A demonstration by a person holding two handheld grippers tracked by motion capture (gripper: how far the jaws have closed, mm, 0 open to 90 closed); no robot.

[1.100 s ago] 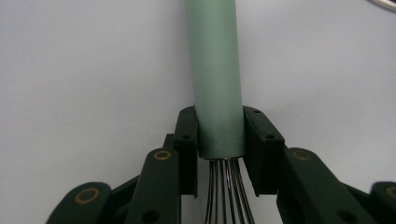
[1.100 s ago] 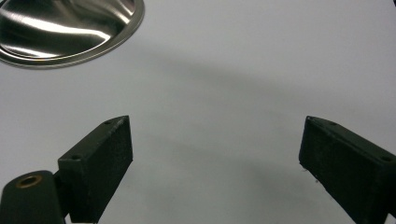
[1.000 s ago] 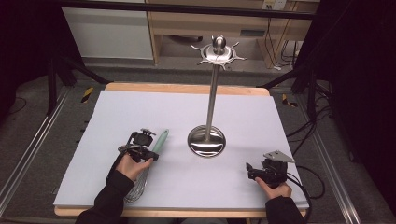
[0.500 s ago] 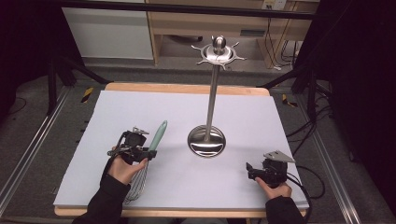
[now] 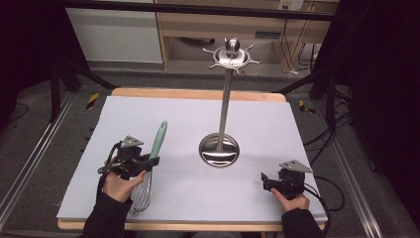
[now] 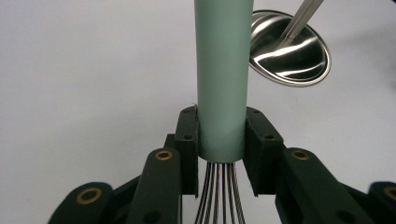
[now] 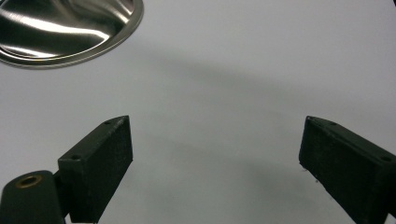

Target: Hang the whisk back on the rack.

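I am clamping my left gripper (image 6: 219, 140) on the whisk (image 6: 221, 74) at its stiff, smooth green handle just above the springy wires, near the steel stand (image 5: 219, 150), while my right gripper (image 7: 215, 163) is resting wide apart, holding nothing.

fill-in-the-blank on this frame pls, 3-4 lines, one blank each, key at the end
1. The left gripper is shut on the whisk's ____ handle.
2. The right gripper has its jaws ____ with nothing between them.
3. The tall metal stand rests on a round ____ on the white table cover.
4. The whisk's wire end points ____ the person.

Missing words: green; open; base; toward
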